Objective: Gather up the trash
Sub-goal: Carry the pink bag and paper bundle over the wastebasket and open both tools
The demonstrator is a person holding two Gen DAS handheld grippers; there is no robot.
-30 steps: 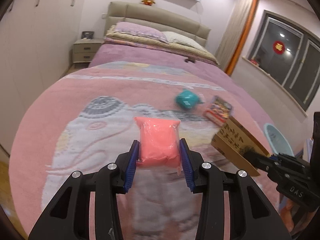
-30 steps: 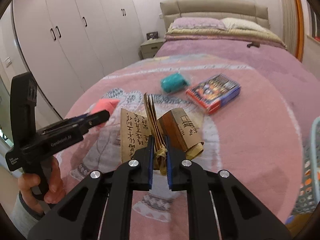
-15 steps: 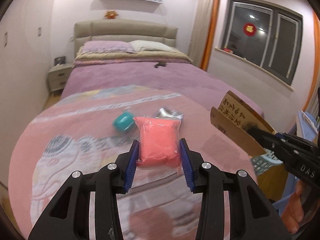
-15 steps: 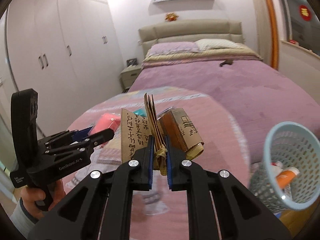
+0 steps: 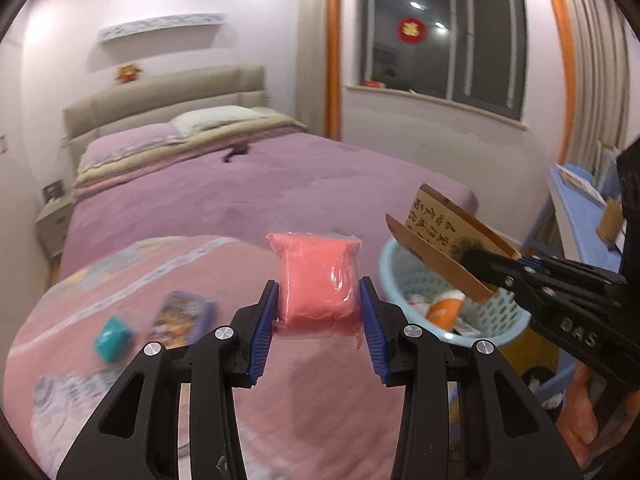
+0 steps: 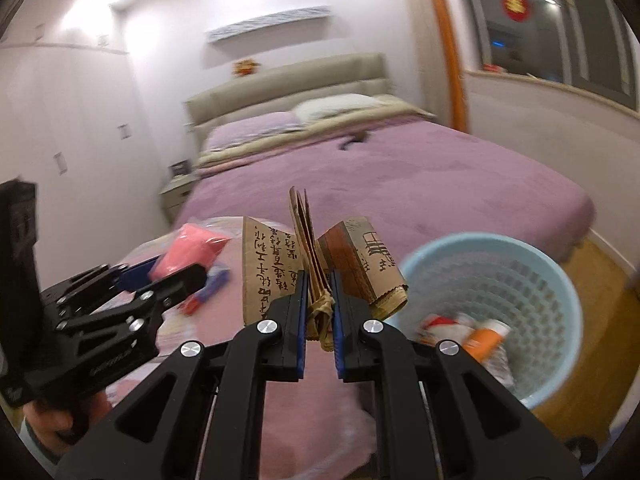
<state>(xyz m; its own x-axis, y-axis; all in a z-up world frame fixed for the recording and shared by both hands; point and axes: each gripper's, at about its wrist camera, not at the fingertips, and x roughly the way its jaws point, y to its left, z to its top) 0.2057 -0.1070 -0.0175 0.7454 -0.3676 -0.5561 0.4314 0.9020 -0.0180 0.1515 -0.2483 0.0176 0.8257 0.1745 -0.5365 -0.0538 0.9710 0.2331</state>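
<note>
My left gripper (image 5: 319, 318) is shut on a pink plastic packet (image 5: 316, 280) and holds it above the bed's foot end. My right gripper (image 6: 319, 312) is shut on a crumpled brown paper bag (image 6: 272, 268) printed with Chinese writing. The bag also shows in the left wrist view (image 5: 436, 236), over the light blue trash basket (image 5: 496, 312). In the right wrist view the basket (image 6: 532, 276) stands on the floor to the right of the bag, with trash inside. The pink packet (image 6: 188, 250) shows at the left there.
A teal packet (image 5: 112, 338) and a colourful box (image 5: 180, 316) lie on the pink blanket (image 5: 160, 272). A blue shelf unit (image 5: 580, 216) stands to the right of the basket. A window (image 5: 444, 36) is on the far wall.
Both grippers have swung right, away from the bed's middle toward the blue basket, each keeping its hold. The basket now fills more of both views.
</note>
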